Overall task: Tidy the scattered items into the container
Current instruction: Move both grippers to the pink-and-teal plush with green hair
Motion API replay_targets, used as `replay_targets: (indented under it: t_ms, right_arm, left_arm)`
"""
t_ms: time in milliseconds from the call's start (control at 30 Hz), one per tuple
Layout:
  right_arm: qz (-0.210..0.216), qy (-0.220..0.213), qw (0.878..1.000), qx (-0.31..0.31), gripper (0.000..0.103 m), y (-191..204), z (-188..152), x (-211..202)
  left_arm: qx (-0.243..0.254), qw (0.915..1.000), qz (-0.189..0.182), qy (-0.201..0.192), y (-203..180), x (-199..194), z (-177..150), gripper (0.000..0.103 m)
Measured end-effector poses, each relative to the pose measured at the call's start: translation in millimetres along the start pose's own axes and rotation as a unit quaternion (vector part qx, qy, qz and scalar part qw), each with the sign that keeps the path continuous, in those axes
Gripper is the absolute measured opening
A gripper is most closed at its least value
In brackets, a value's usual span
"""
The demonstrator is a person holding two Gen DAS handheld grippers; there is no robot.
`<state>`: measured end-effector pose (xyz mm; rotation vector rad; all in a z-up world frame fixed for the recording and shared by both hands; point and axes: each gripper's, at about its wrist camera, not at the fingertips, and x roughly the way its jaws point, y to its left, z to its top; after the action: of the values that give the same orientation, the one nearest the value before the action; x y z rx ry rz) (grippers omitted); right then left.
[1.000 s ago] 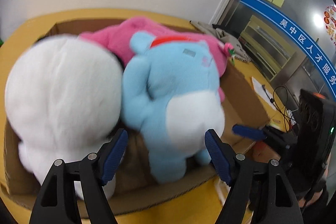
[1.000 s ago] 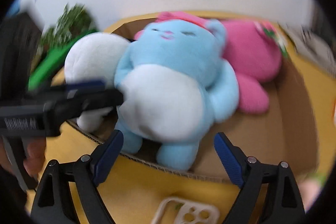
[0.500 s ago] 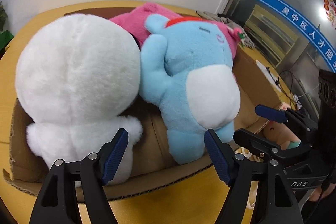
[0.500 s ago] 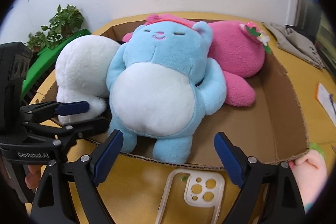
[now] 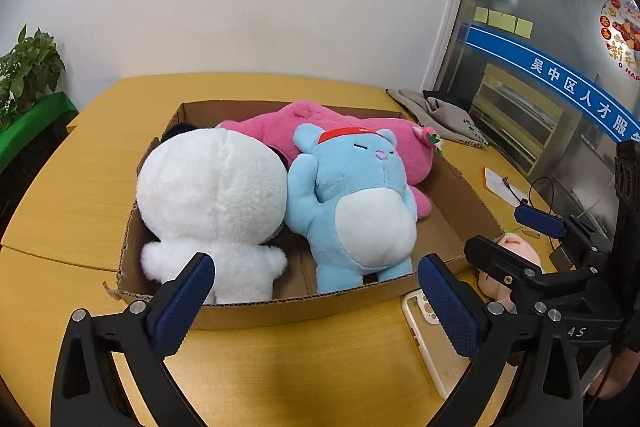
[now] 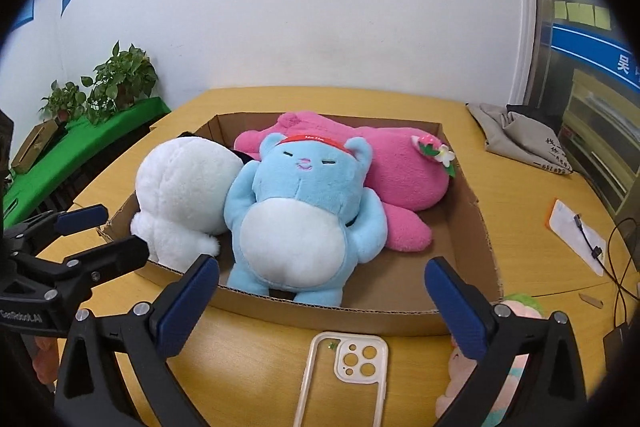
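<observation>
A cardboard box (image 5: 280, 311) on the yellow table holds a white plush (image 5: 212, 195), a blue plush (image 5: 360, 199) lying on its back and a pink plush (image 5: 280, 127) behind them. My left gripper (image 5: 316, 267) hovers above the box's near rim, jaws opening with nothing between them. My right gripper (image 6: 322, 269) hangs in front of the box (image 6: 360, 315), jaws also opening and empty. A clear phone case (image 6: 344, 367) lies on the table just below it. A small pink and green plush (image 6: 520, 307) sits at the box's near right corner.
A grey cloth bag (image 6: 520, 139) lies at the table's far right. A paper slip with a cable (image 6: 576, 235) lies to the right. Potted plants (image 6: 120, 79) stand on a green-covered ledge at the left. A white wall is behind the table.
Both grippers have drawn back and upward from the box, so the whole box now shows. Their jaws stand wider. The blue plush stays lying in the box.
</observation>
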<state>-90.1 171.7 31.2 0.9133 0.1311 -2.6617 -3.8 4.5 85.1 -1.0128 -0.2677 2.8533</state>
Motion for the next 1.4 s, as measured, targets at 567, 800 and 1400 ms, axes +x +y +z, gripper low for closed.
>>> replay_targets:
  t_ms: [567, 800, 1400]
  right_arm:
    - [-0.019, -0.009, 1.0, 0.002, 0.103, -15.1, -6.4, -22.7]
    - [-0.016, -0.006, 1.0, 0.01, 0.103, -17.9, -9.8, -20.8]
    - [-0.051, -0.026, 0.994, 0.092, 0.103, -117.2, -38.6, -55.8]
  left_arm:
    - [0.002, 0.9999, -0.017, 0.0, -23.2, -12.5, -7.0, 0.103]
    - [-0.004, 0.9999, -0.016, 0.002, -24.9, -13.8, -8.8, 0.103]
    - [0.005, 0.9984, -0.046, 0.033, -49.6, 5.9, -20.1, 0.103]
